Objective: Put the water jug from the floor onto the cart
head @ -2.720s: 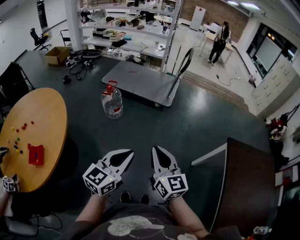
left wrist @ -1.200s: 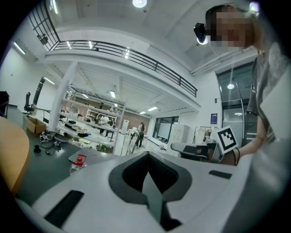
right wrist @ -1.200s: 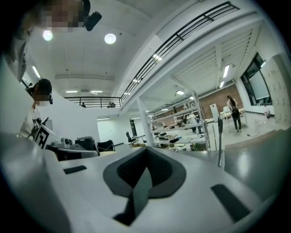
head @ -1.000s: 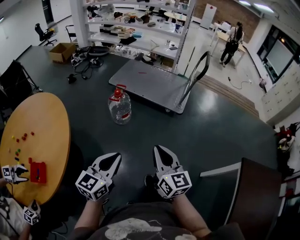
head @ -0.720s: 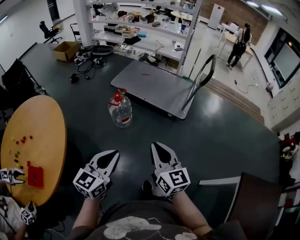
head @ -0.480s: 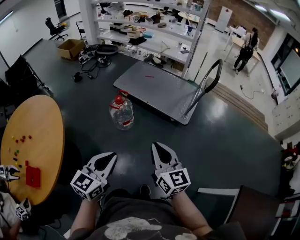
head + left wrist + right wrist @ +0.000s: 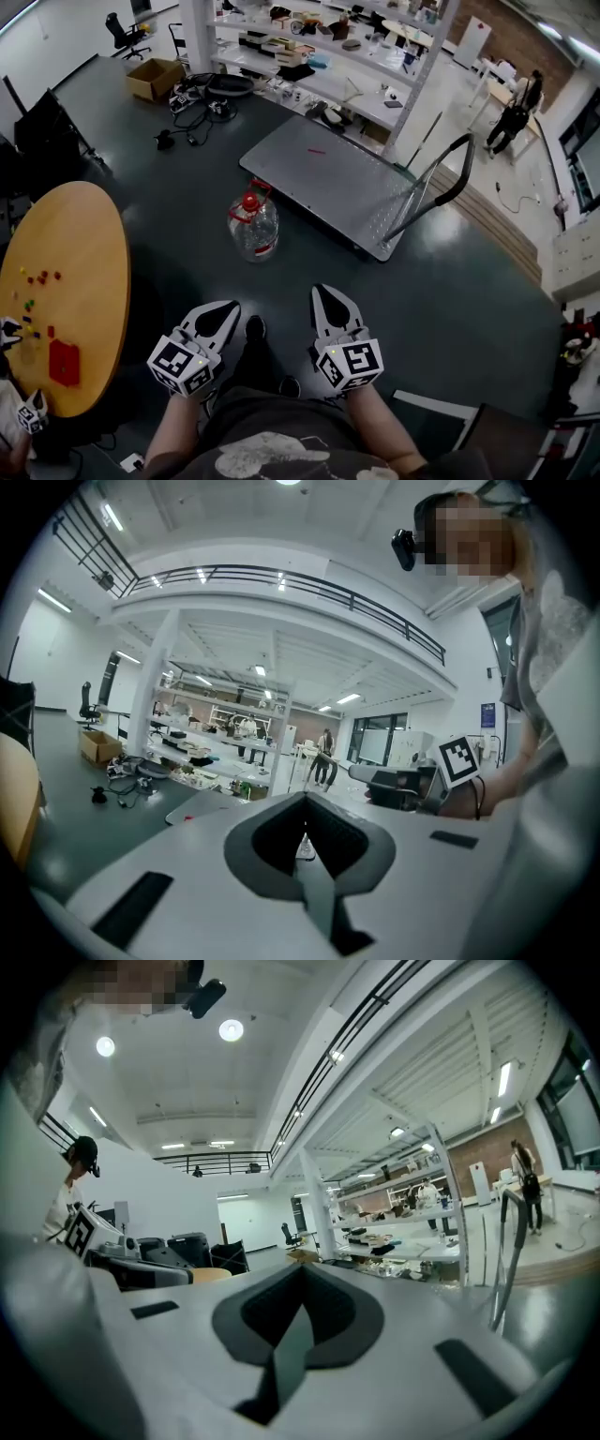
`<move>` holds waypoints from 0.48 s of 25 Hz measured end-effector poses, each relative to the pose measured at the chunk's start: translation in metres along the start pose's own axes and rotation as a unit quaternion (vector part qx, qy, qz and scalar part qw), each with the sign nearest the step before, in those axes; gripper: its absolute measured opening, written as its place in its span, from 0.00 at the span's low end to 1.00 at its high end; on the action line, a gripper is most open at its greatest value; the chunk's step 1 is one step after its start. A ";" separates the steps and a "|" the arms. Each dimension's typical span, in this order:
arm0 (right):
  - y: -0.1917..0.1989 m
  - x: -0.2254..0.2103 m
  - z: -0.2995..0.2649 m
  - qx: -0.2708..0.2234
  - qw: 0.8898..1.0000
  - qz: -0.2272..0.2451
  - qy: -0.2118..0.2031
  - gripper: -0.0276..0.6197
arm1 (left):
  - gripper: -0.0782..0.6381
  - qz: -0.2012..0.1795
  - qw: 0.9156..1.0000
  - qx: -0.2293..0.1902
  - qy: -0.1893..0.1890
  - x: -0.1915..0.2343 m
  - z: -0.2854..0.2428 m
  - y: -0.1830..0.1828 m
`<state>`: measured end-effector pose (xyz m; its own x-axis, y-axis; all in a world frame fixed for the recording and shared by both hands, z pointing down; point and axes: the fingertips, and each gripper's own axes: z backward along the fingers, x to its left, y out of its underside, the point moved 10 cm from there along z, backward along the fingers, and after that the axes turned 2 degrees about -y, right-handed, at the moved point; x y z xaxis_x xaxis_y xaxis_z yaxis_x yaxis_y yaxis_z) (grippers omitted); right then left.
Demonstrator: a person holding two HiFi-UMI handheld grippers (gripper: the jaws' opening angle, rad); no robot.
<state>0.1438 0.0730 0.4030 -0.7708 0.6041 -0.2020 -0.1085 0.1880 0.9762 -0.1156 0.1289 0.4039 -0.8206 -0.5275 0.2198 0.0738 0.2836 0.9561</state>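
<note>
Jug stands well ahead of left tongs and right tongs.

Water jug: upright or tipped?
Upright: the clear plastic water jug with a red cap stands on its base on the dark floor, cap uppermost, beside the grey platform cart.

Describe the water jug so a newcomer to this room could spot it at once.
Find the flat grey cart with the black push handle, parked on the dark floor. Just in front of its left corner stands the water jug, upright. It is the only clear bottle there, with a red cap and carry handle.
</note>
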 end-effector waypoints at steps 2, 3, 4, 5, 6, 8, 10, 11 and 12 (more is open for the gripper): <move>-0.007 -0.006 -0.024 0.000 1.000 0.006 0.006 0.03 | 0.11 0.008 1.000 -0.007 0.007 0.025 -0.017 -0.009; -0.011 -0.011 -0.039 0.002 1.000 0.007 0.007 0.03 | 0.11 0.011 1.000 -0.012 0.011 0.039 -0.027 -0.014; -0.014 -0.016 -0.056 0.004 1.000 0.007 0.008 0.03 | 0.11 0.012 1.000 -0.016 0.013 0.055 -0.037 -0.020; -0.017 -0.021 -0.073 0.004 1.000 0.006 0.011 0.03 | 0.11 0.011 1.000 -0.016 0.013 0.071 -0.047 -0.026; -0.021 -0.025 -0.091 0.003 1.000 0.005 0.013 0.03 | 0.11 0.008 1.000 -0.016 0.014 0.087 -0.057 -0.033; -0.029 -0.030 -0.126 0.001 1.000 0.006 0.013 0.03 | 0.11 -0.001 1.000 -0.015 0.017 0.117 -0.075 -0.048; -0.038 -0.034 -0.160 0.001 1.000 0.008 0.012 0.03 | 0.11 -0.007 1.000 -0.015 0.018 0.144 -0.090 -0.062; -0.040 -0.036 -0.176 0.001 1.000 0.009 0.012 0.03 | 0.11 -0.006 1.000 -0.015 0.019 0.156 -0.097 -0.068; -0.042 -0.037 -0.190 0.001 1.000 0.009 0.013 0.03 | 0.11 -0.005 1.000 -0.015 0.021 0.167 -0.103 -0.072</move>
<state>0.0581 -0.1045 0.3845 -0.7883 0.5876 -0.1823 -0.0932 0.1788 0.9795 -0.1995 -0.0616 0.3919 -0.7972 -0.5629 0.2183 0.0833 0.2555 0.9632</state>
